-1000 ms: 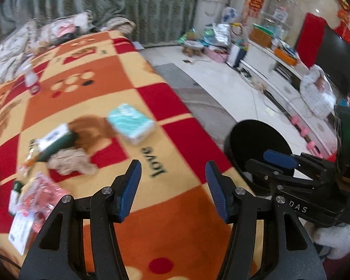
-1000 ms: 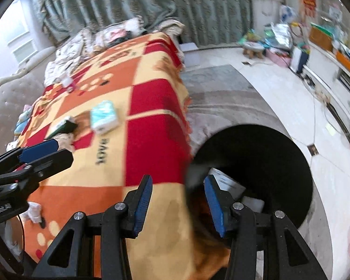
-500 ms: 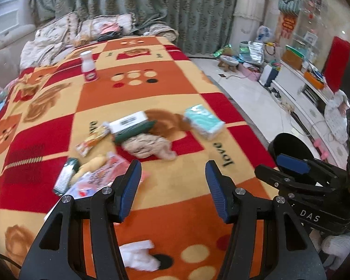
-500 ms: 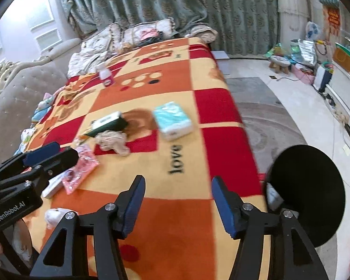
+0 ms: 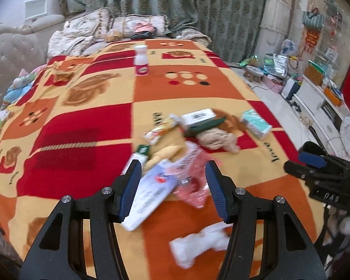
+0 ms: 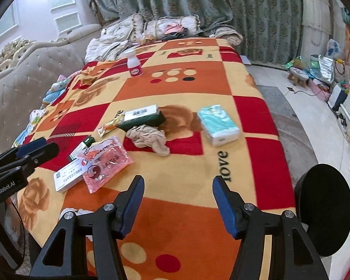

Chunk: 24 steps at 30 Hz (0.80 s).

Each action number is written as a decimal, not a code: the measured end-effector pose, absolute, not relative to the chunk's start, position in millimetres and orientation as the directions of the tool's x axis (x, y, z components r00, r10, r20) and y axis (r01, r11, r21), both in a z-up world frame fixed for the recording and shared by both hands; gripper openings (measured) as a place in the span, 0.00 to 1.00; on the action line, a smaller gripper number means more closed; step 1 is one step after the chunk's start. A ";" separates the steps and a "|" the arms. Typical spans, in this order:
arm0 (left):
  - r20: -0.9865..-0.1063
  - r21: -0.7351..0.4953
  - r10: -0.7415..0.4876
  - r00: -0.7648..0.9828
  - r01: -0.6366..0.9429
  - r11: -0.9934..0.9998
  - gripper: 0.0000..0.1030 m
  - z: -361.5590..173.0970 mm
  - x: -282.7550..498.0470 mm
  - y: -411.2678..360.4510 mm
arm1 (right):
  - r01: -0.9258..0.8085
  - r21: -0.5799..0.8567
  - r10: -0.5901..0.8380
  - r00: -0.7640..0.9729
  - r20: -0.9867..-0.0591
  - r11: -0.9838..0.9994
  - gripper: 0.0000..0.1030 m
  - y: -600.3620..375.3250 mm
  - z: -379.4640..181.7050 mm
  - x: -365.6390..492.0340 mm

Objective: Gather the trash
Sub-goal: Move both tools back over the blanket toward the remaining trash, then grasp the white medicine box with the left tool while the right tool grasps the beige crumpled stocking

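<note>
Trash lies scattered on a checked blanket (image 6: 198,84) spread over a bed, the pink wrapper (image 6: 105,163) at the heart of the litter. Touching the wrapper on its left is a white card box (image 6: 68,178); just behind the wrapper sit a green-and-white packet (image 6: 81,147), a crumpled beige rag (image 6: 149,137), an orange snack sachet (image 6: 109,124) and a dark green box with a white label (image 6: 142,115). A teal tissue pack (image 6: 218,124) rests well to the wrapper's right, a white bottle (image 6: 134,64) stands far behind it, and a wad of white tissue (image 5: 198,242) lies in front of it. The left gripper (image 5: 172,186) hovers directly over the wrapper and card box, spread wide and carrying nothing. The right gripper (image 6: 177,204) hangs over bare blanket to the wrapper's right, equally wide and empty, with the black bin (image 6: 324,210) off the bed's edge farther right. The step in hand appears to be the reach for the next piece; the next move likely calls for lowering the left gripper around the wrapper, closing on it alone, then carrying it to the bin.
</note>
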State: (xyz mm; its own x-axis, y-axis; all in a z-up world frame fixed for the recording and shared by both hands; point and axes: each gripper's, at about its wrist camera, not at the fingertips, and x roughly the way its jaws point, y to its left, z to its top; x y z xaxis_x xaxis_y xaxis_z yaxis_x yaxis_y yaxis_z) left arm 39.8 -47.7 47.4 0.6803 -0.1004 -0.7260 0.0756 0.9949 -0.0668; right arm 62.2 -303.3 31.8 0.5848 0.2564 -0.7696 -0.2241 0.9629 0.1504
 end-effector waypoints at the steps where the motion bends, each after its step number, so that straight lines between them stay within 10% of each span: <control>1: -0.730 -0.065 -0.093 0.678 0.067 0.996 0.54 44.5 38.8 -39.6 | -0.231 0.149 0.258 0.579 -0.773 0.962 0.57 -299.8 30.1 62.9; 24: -0.840 0.012 -0.100 0.534 0.202 0.979 0.54 -27.8 63.0 -6.0 | -0.321 0.175 0.317 0.468 -0.825 0.931 0.60 -256.7 -2.4 98.7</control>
State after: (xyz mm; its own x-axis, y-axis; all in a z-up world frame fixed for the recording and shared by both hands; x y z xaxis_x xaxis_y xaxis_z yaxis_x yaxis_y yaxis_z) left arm 63.0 -6.0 -27.8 0.5341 -0.0998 -0.8395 0.2019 0.9793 0.0121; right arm 98.7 -256.7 -2.4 0.4678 0.3166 -0.8252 -0.3207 0.9308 0.1753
